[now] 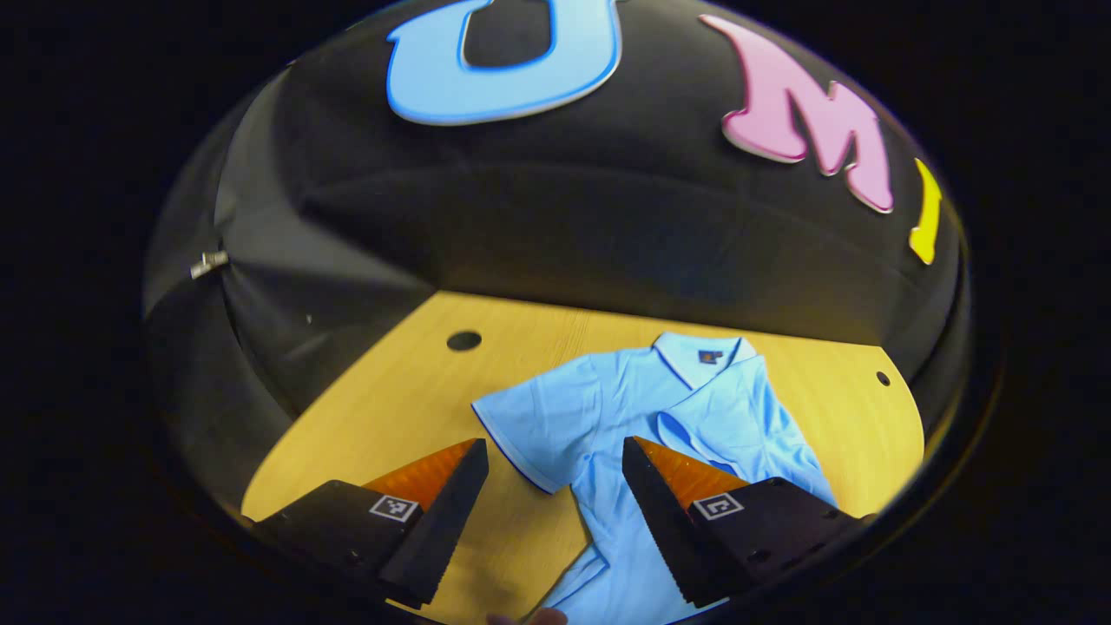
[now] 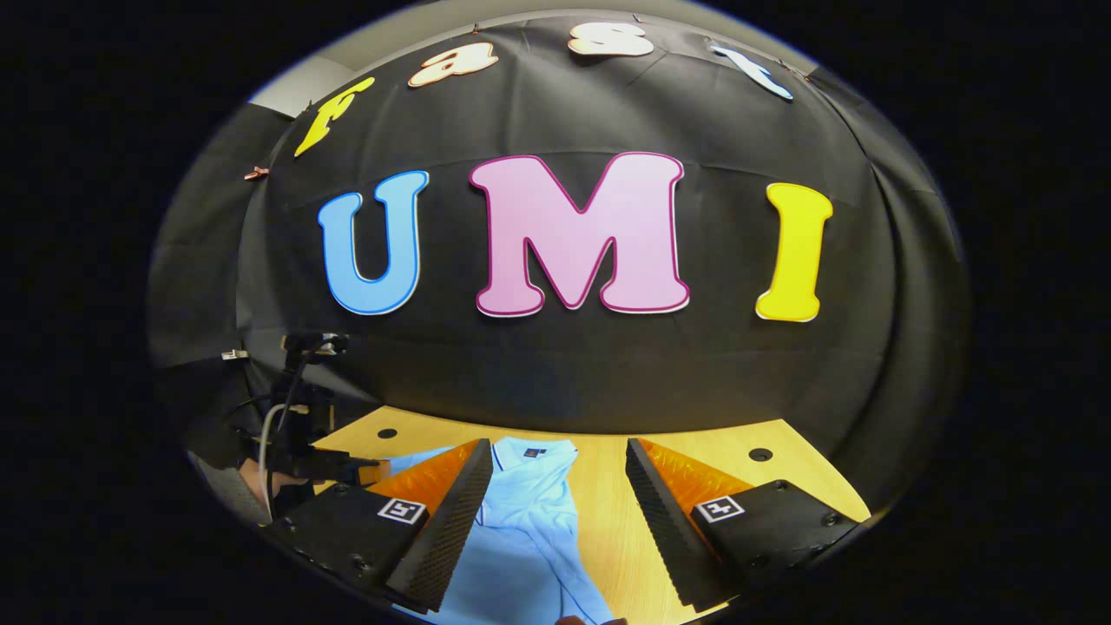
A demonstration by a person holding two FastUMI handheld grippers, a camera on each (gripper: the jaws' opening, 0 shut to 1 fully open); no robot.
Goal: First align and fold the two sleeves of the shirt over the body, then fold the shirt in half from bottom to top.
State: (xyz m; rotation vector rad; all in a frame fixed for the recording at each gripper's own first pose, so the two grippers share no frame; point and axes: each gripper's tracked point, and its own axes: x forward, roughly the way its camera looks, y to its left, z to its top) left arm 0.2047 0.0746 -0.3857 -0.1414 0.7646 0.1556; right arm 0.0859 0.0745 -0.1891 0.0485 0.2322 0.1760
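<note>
Both my left tongs (image 1: 555, 512) and right tongs (image 2: 560, 521) hang wide open and empty over the light-blue short-sleeved polo shirt (image 1: 660, 417) on the wooden table (image 1: 382, 408), one sleeve folded, so the spread sleeve (image 1: 521, 425) ahead of the left tongs looks next.

The right tool (image 2: 555, 521) hangs with its fingers spread wide above the wooden tabletop (image 2: 608, 521). A light blue shirt (image 2: 529, 529) lies flat beneath, collar toward the wall.

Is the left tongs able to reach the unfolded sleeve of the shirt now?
Probably yes. The left tongs are open above the wooden table, and the spread sleeve of the blue shirt lies flat just ahead of them with nothing between.
</note>
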